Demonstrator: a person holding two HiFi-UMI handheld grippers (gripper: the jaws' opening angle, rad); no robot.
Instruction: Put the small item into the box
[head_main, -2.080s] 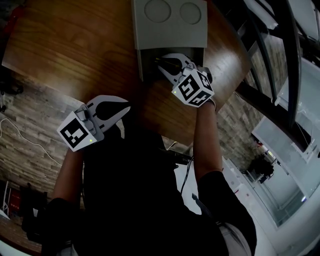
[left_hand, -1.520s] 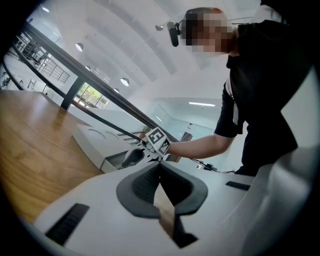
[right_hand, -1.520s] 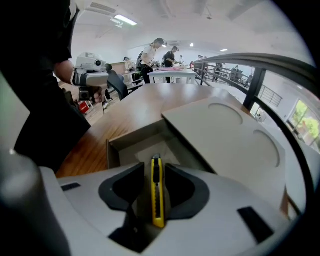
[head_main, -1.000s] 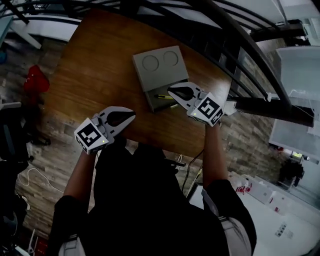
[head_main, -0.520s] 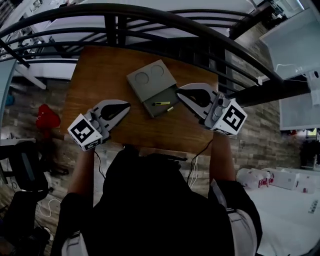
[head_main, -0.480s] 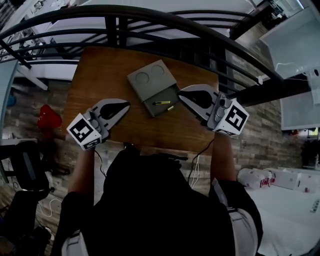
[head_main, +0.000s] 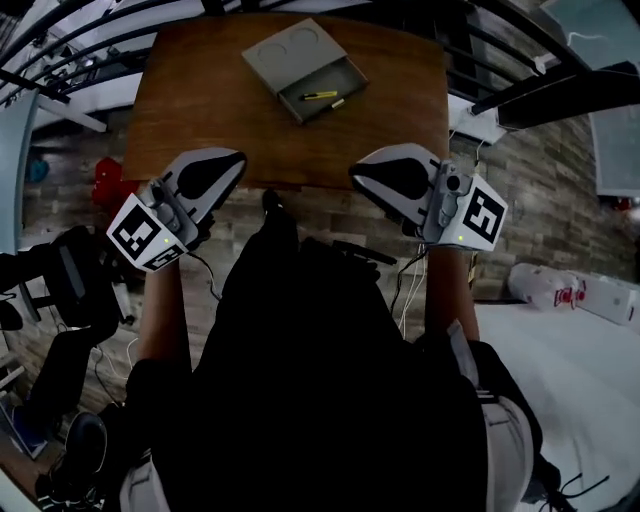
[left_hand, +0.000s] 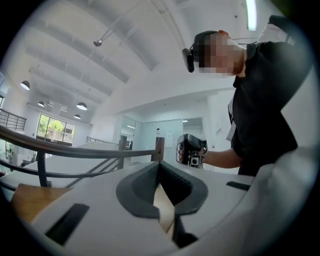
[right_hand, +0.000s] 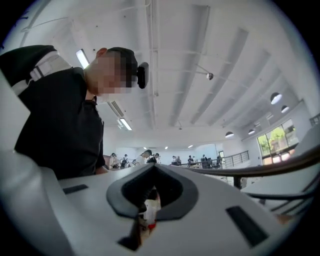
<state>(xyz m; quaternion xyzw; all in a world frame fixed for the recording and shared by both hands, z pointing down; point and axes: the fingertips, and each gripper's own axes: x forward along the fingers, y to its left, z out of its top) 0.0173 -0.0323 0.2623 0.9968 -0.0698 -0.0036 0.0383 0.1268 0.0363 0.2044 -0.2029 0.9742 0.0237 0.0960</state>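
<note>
— Both grippers pulled back since half a second ago?
— Yes. The left gripper (head_main: 238, 157) and right gripper (head_main: 356, 170) now sit off the near edge of the table (head_main: 200, 120), in front of the person's torso (head_main: 320, 330). Before, the right one hung beside the box (head_main: 285, 50).
— Fingers?
— Left tips pressed together, nothing between them. Right the same, empty.
— Item?
— The small yellow item (head_main: 320, 96) lies in the grey box's open compartment, with a tiny pale piece (head_main: 338, 102) just beside it. Both grippers are well apart from the box.

Open office mezzanine: railing (left_hand: 75, 151), ceiling lamps (left_hand: 82, 106)
</note>
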